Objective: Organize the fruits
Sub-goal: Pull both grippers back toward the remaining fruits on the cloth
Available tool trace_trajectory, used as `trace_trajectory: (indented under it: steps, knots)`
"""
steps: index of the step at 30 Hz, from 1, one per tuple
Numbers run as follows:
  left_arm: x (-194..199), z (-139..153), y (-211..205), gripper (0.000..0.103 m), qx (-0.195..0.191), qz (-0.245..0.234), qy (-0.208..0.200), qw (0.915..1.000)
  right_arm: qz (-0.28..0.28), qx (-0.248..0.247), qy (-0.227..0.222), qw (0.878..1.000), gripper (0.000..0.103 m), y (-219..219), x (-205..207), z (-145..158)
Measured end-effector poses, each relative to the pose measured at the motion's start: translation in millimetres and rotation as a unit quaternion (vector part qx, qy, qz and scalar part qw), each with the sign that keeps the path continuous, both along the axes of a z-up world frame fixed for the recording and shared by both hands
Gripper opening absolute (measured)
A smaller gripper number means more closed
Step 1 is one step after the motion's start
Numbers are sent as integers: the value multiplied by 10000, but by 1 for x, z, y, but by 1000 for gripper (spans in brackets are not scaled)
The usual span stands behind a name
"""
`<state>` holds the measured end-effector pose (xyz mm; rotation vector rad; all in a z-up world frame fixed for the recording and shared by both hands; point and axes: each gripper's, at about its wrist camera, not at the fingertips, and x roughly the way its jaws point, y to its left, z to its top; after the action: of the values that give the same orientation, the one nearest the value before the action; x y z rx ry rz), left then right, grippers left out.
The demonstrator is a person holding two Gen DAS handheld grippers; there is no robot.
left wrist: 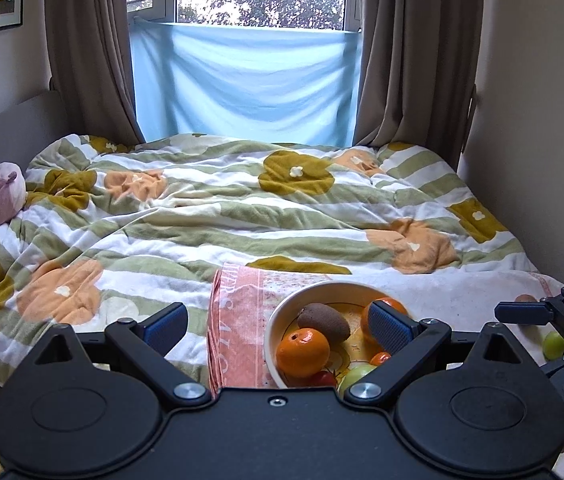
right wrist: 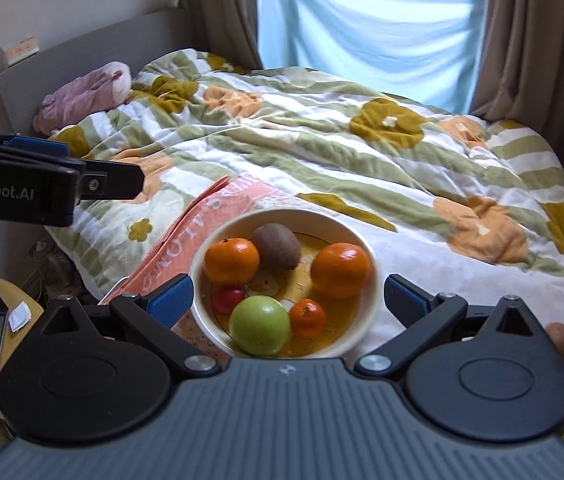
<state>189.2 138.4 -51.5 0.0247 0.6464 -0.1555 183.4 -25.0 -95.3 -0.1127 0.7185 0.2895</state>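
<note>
A round cream ceramic bowl with a yellow patterned inside (right wrist: 366,240) sits on a pink and white printed towel (right wrist: 186,236) spread over the near end of a bed covered by a green-striped floral quilt (right wrist: 322,148). In the bowl lie 2 large oranges (right wrist: 232,260), one at the left and one at the right (right wrist: 340,270), with a brown fuzzy kiwi (right wrist: 276,246) between them at the back. Nearer the camera are a green apple (right wrist: 260,324), a small orange mandarin (right wrist: 308,318) just to its right and a small red tomato-like fruit (right wrist: 228,298) to its left.

The right gripper (right wrist: 288,298) hangs over the near rim of the bowl, its blue-padded fingers (right wrist: 172,298) spread wide and holding nothing. The left gripper (left wrist: 278,324) is likewise spread wide and empty, above the left side of the bowl (left wrist: 278,316).

Outside the bowl, a small green round fruit (left wrist: 555,345) lies on the towel beside the right gripper's body, and a brownish round fruit (right wrist: 560,338) shows at the right edge, partly hidden.

A pink plush pillow (right wrist: 82,96) rests near the grey headboard (right wrist: 94,52); brown curtains (left wrist: 82,52) flank a light blue cloth (left wrist: 246,80) hung across the window.
</note>
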Motion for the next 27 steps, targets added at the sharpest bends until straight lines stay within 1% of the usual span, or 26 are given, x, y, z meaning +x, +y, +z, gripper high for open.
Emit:
trace_trajectory:
  steps: [7,12,14,17,20,24,27]
  knots:
    - [-15,19,-31,99,-12,-287,-200,9994,-518,50,-170,9985,103,-48,-27,24]
    - [-28,23,-74,99,0,-482,-289,9984,-807,89,-235,9964,103,-99,-44,31]
    - [-31,21,-93,98,3,-511,-287,9983,-895,84,-191,9958,103,-121,-47,31]
    - [-35,14,-123,98,-30,-587,-212,9980,-994,86,-170,9949,103,-155,-53,29]
    - [-37,3,-156,98,9,-642,-95,9979,-1042,35,-62,9945,103,-190,-56,20]
    - [-41,-18,-195,98,-41,-726,27,9974,-1127,85,140,9935,103,-234,-56,0]
    - [-41,-39,-222,98,43,-768,153,9969,-1291,51,233,9913,103,-262,-53,-20]
